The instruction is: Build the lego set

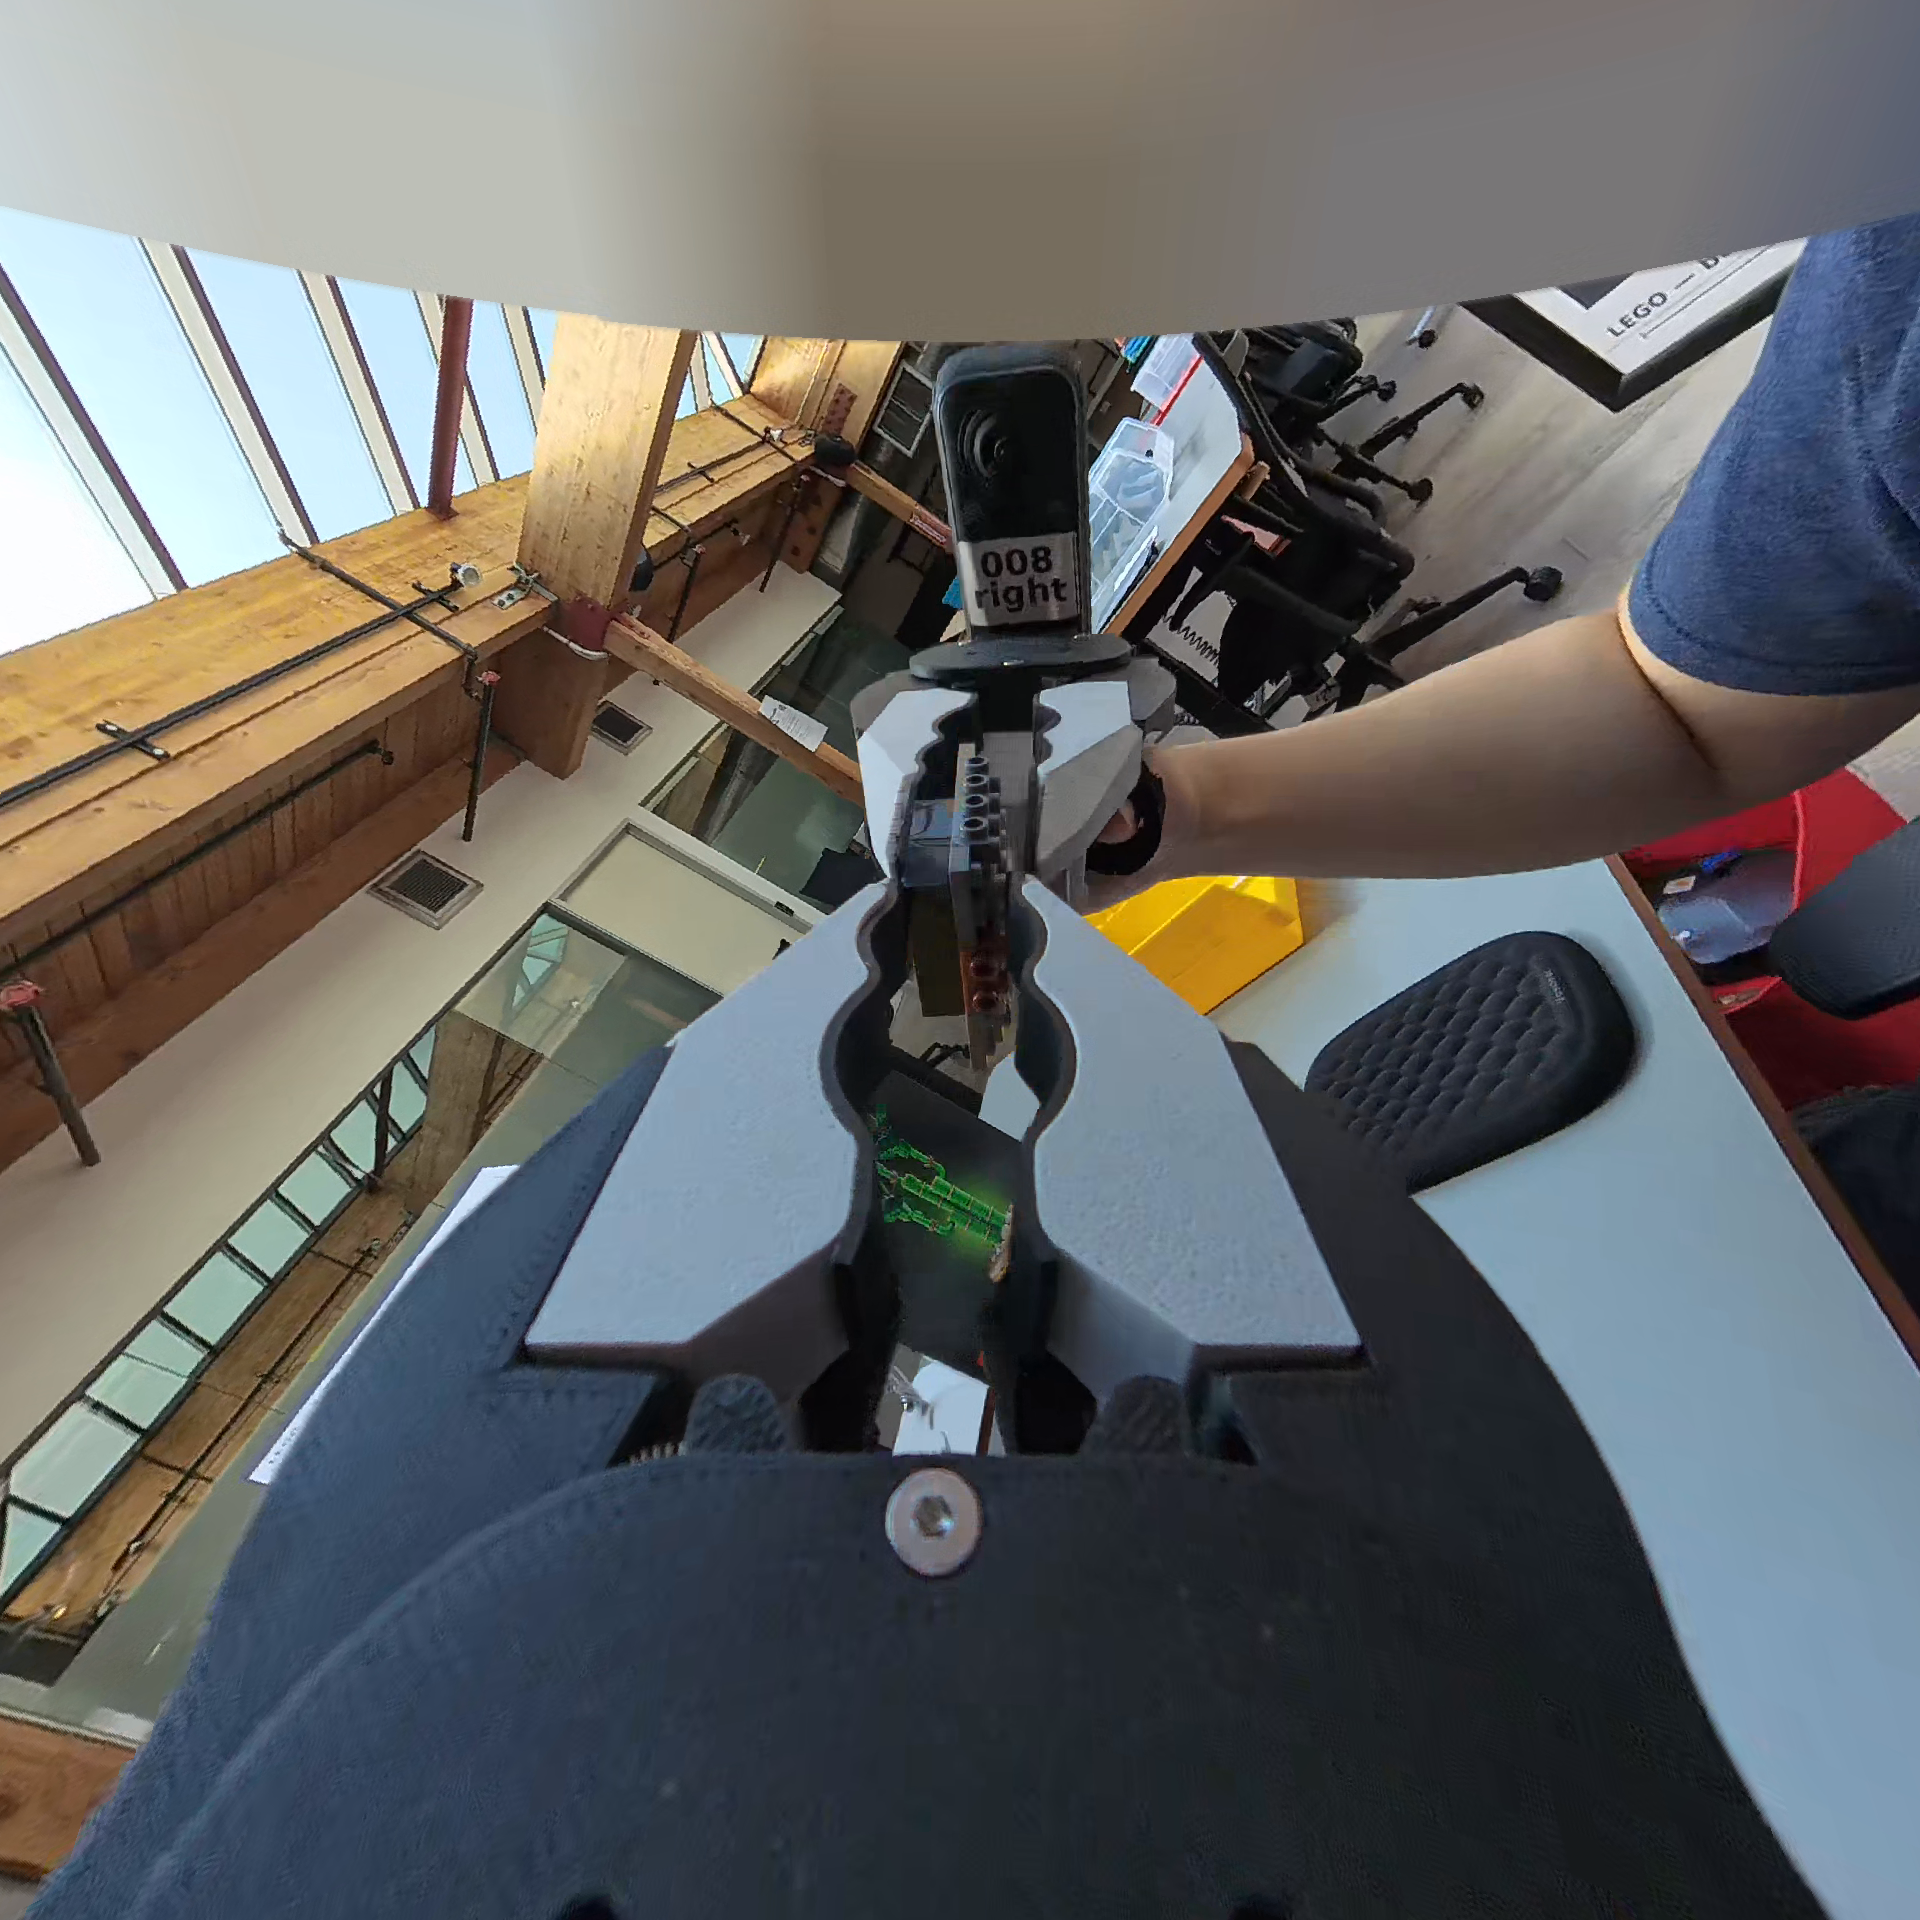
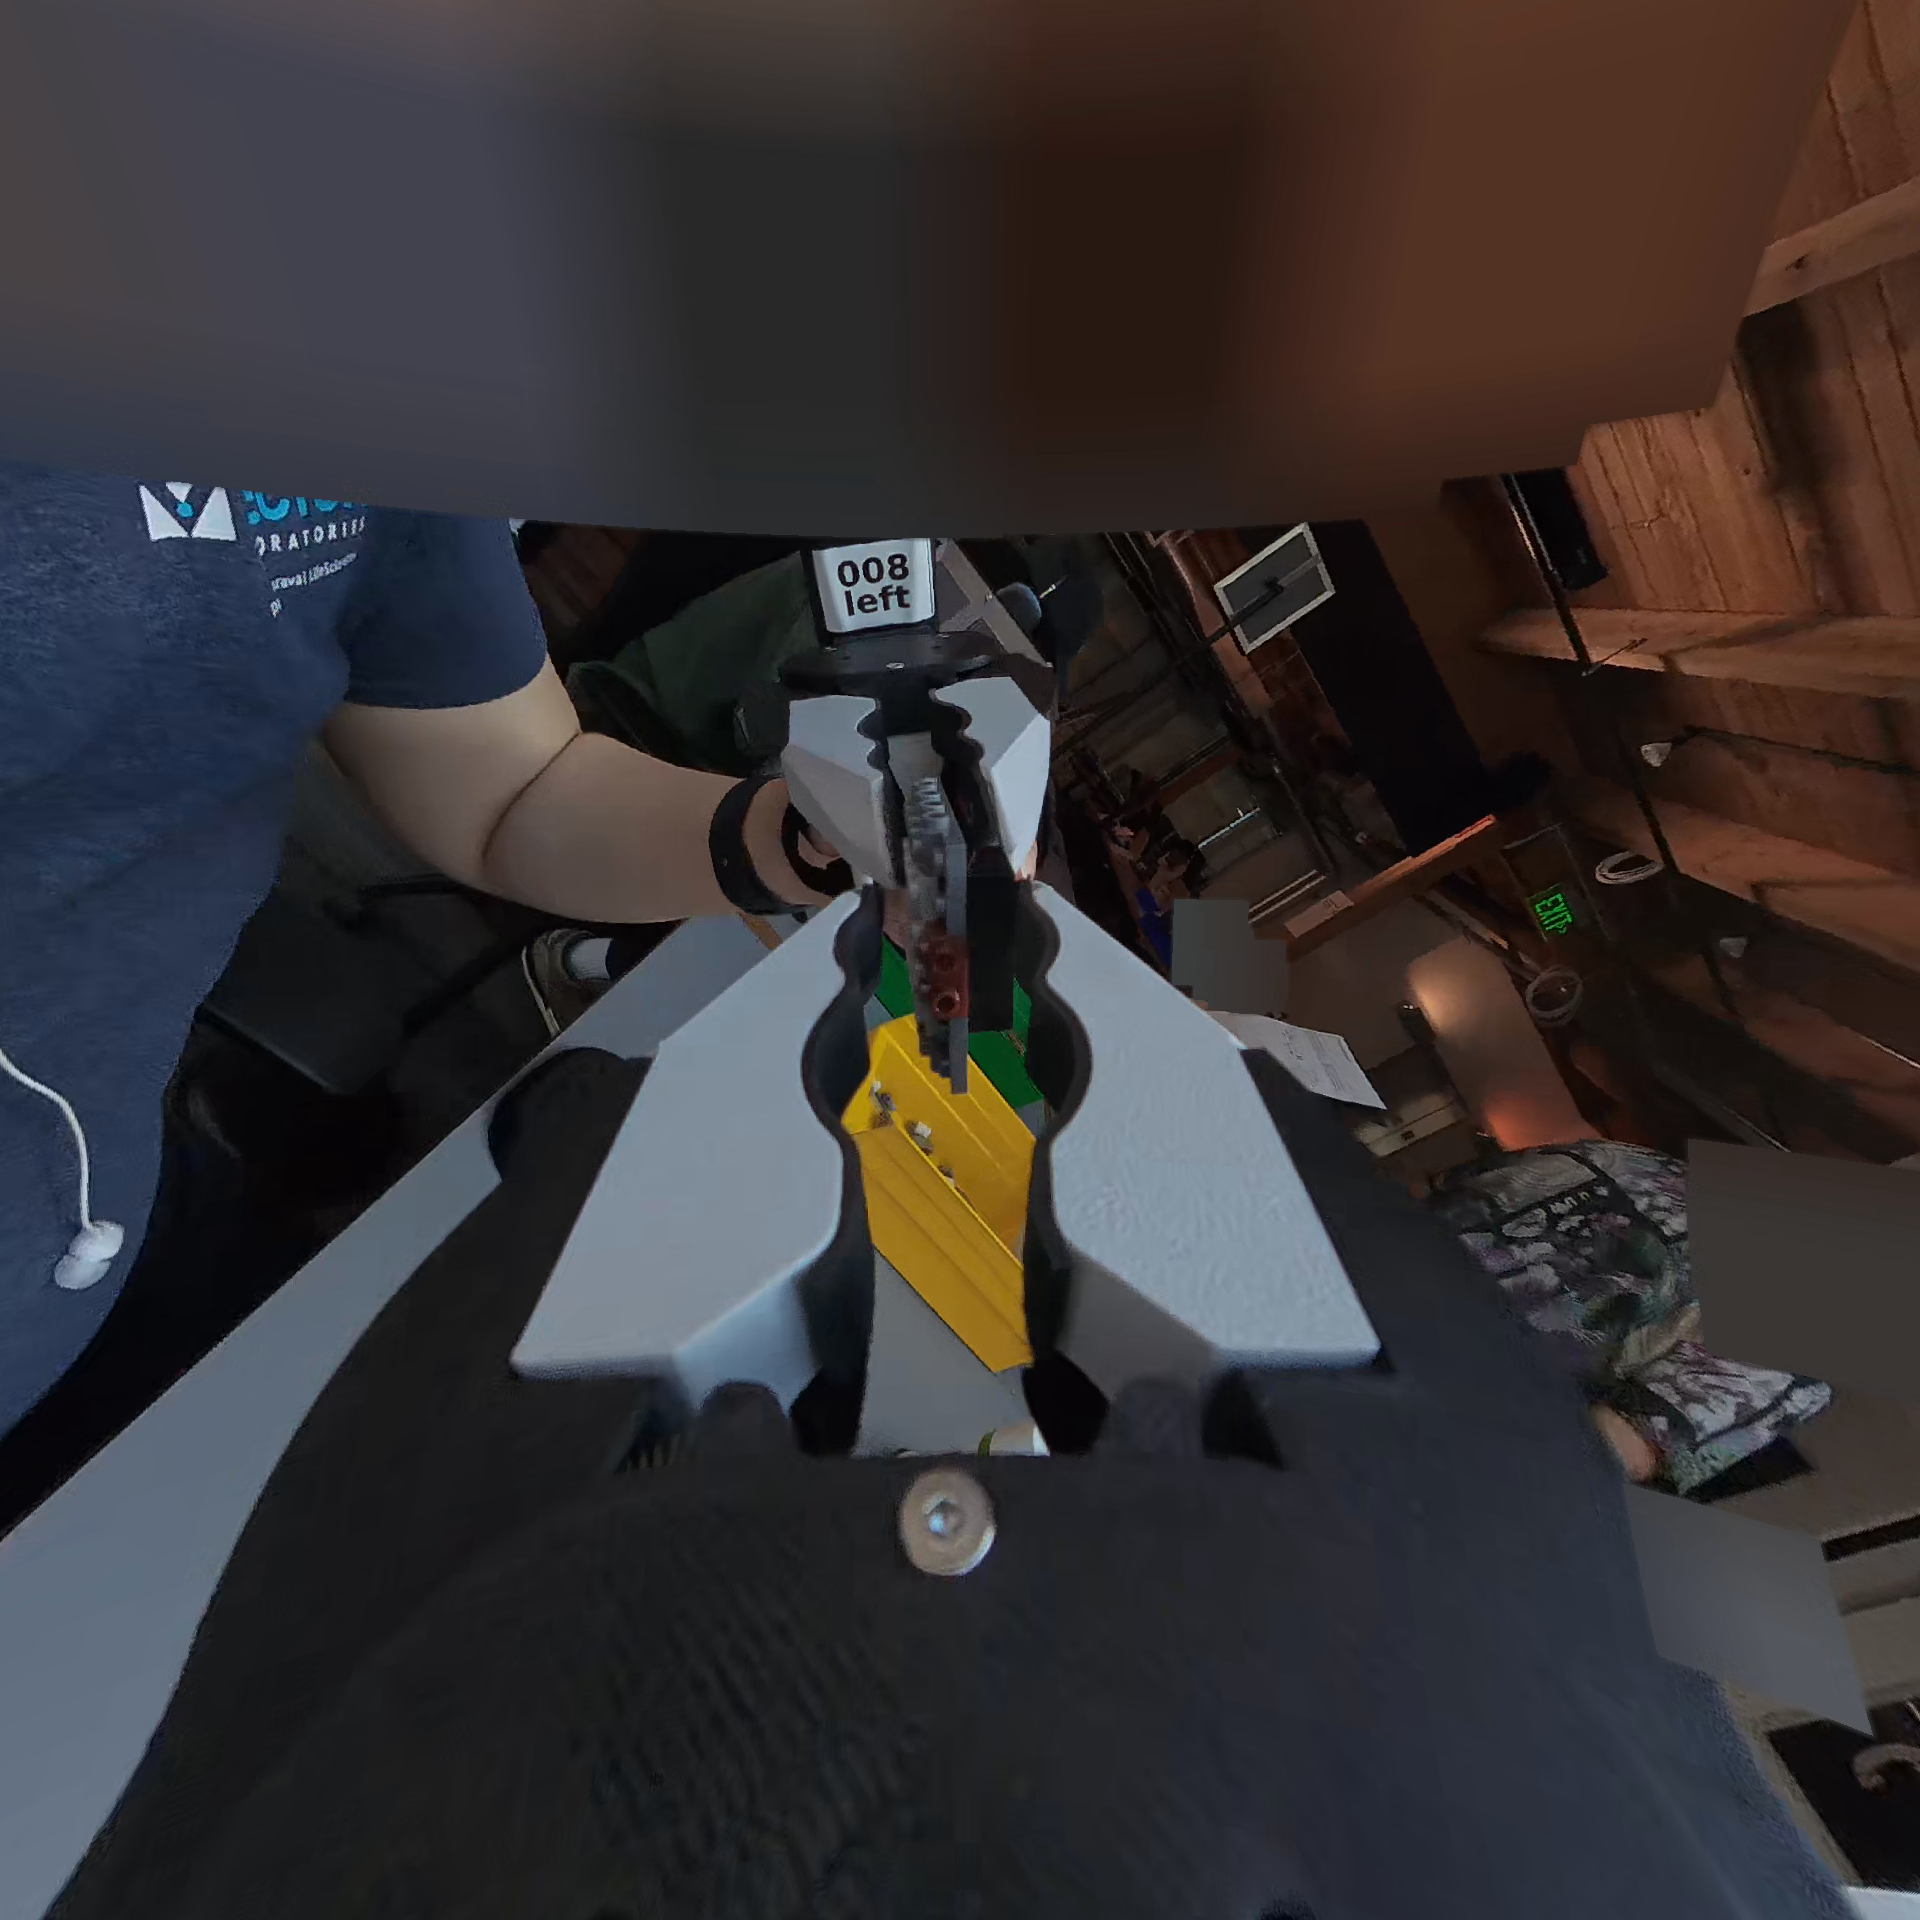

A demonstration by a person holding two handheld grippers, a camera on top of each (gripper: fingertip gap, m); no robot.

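A small lego assembly point(image 1: 982, 935) of dark grey studded plates with a reddish-brown piece is held in the air between both grippers. My left gripper point(image 1: 954, 899) is shut on its near end. My right gripper point(image 1: 971, 800) faces it from the other side and is shut on the far end. In the right wrist view the same assembly point(image 2: 940, 935) sits between my right gripper point(image 2: 948, 899) and the left gripper point(image 2: 940, 821) beyond it. The gripped parts of the assembly are hidden by the fingers.
A yellow tray point(image 1: 1195, 935) lies on the white table point(image 1: 1662, 1351); it also shows in the right wrist view point(image 2: 945, 1174) with small parts in it. A black wrist rest point(image 1: 1475, 1049) lies near the table edge. A person's forearm point(image 1: 1403, 769) reaches in from the right. My two grippers' fingertips are within a few centimetres of each other.
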